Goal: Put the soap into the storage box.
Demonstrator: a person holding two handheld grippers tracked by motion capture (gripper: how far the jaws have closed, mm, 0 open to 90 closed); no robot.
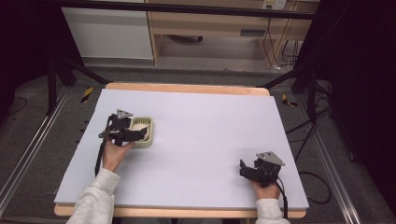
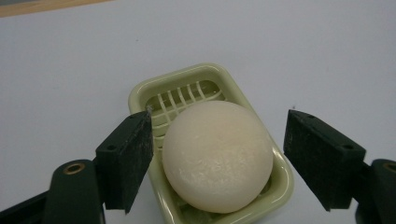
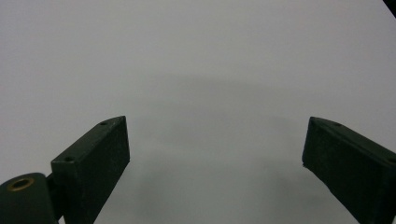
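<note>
Left claw [image 2: 217, 154] spread wide — straddling soap [image 2: 217, 156].

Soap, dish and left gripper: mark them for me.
soap [image 2: 217, 156], left gripper view, top of the round bar.
soap dish [image 2: 187, 96], left gripper view, slatted floor.
left gripper [image 2: 218, 163], left gripper view, midway between open fingertips.

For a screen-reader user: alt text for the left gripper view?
A round cream soap bar lies in a pale green slatted soap dish on a white table. The left tool is open, its two black jaws either side of the soap, not touching it.
</note>
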